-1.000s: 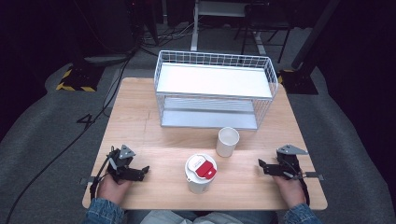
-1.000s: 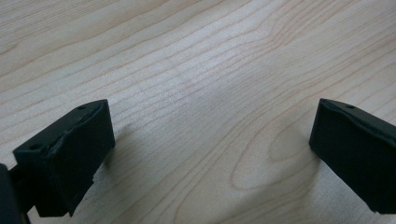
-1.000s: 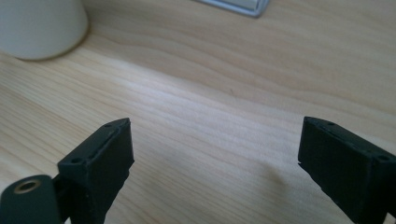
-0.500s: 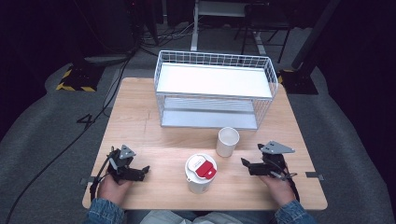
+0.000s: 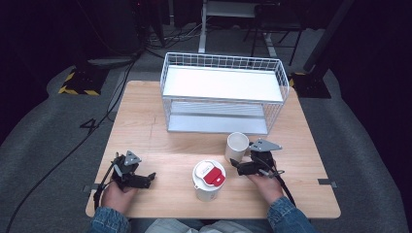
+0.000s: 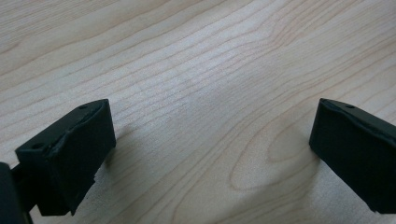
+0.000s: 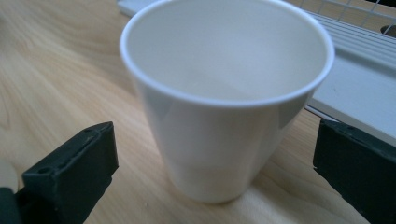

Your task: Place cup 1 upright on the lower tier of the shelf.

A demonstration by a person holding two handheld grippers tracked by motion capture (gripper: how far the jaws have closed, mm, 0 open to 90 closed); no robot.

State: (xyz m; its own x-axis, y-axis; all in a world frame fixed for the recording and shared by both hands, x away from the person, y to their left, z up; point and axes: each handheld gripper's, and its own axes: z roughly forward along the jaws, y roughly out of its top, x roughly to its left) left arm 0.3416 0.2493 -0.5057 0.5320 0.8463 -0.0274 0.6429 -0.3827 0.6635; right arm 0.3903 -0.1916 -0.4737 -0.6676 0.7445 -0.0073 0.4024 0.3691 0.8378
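The wooden worktop [image 5: 145, 126] fills the middle of the high view, its near edge cut off by the person's denim sleeves at the bottom of the frame. On its far half stands a white wire rack [image 5: 221, 92], whose lower shelf is partly screened by the wire front. Centre bottom sits a lidded cup [image 5: 208, 180] with a red tab on top; what it contains is hidden. Just right of centre stands the open white paper cup [image 7: 224, 98], upright, its base touching the wood. The right tongs [image 7: 215, 172] have just been opening and now stand wide on either side of that cup, pads clear of its wall. The left tongs [image 6: 210, 154], lower left, gape over bare wood, holding nothing
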